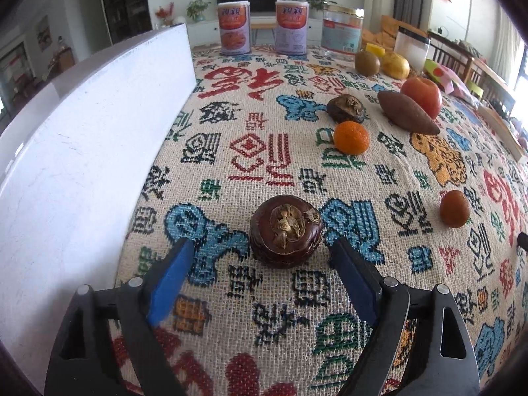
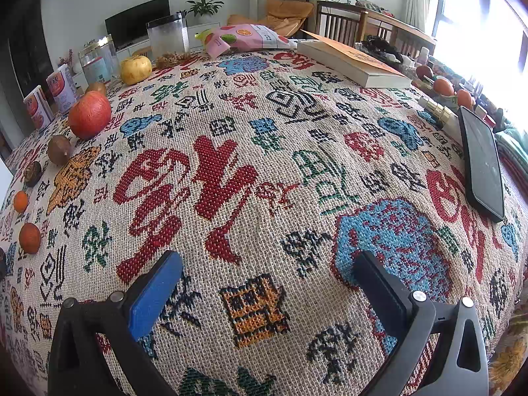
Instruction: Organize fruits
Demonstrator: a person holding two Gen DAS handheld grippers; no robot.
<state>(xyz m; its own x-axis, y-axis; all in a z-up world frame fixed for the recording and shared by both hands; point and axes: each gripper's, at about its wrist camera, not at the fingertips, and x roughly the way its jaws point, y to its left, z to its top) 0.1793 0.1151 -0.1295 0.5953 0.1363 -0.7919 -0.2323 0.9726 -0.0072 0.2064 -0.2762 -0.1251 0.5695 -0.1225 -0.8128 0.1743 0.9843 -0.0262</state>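
— Two grippers, what have they got?
— Nothing. The left gripper (image 1: 264, 250) stands wide open, a dark water chestnut (image 1: 285, 231) on the patterned tablecloth (image 1: 264, 151) just ahead between its fingertips, untouched; the white board (image 1: 82, 151) lies left of that chestnut. The right gripper (image 2: 267, 267) gapes empty over bare cloth

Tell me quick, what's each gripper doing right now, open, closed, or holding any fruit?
Left gripper: open, holding nothing; the dark brown fruit sits on the tablecloth just ahead of its fingertips.
Right gripper: open, empty, over bare tablecloth.
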